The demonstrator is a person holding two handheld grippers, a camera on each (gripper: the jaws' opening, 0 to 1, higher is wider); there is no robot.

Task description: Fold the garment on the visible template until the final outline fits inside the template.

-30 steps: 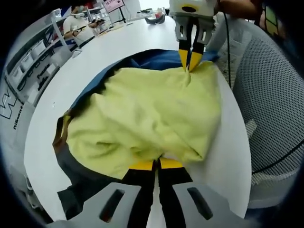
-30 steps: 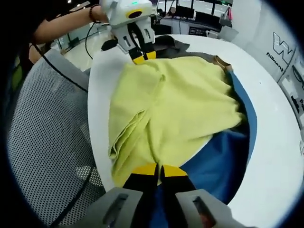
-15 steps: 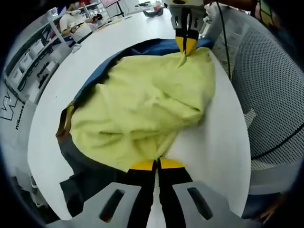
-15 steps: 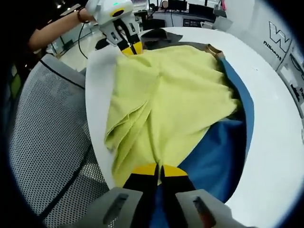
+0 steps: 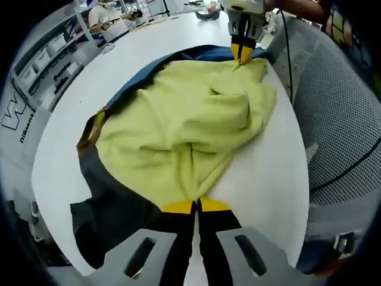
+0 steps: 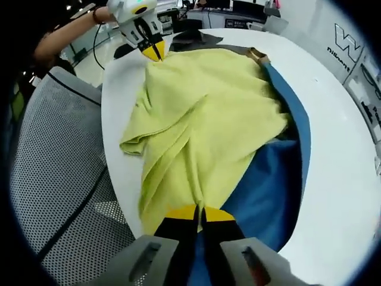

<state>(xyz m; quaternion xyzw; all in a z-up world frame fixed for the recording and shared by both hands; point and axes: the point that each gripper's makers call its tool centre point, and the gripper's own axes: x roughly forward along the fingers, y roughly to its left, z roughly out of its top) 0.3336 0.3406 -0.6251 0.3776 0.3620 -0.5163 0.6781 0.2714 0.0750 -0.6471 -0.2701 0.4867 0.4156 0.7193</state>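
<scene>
The garment (image 5: 178, 137) is showing as soft, matt yellow-green cloth, creasing in loose folds over a smoother blue and dark grey template (image 6: 268, 190) that is looking like flat fabric. The white surface (image 5: 268, 179) is lying smooth and faintly glossy, and the chair (image 6: 53, 155) beside it is showing grey open mesh.

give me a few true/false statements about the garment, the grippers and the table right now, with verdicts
1. The yellow-green fabric garment is folded into a neat flat rectangle. False: it lies rumpled with loose folds.
2. Both the left gripper and the right gripper are shut on the garment's edge. True.
3. The garment lies on a blue and dark grey template cloth. True.
4. The white table is square with sharp corners. False: its visible edge is curved.
5. A grey mesh chair stands beside the table. True.
6. The garment is red. False: it is yellow-green.
</scene>
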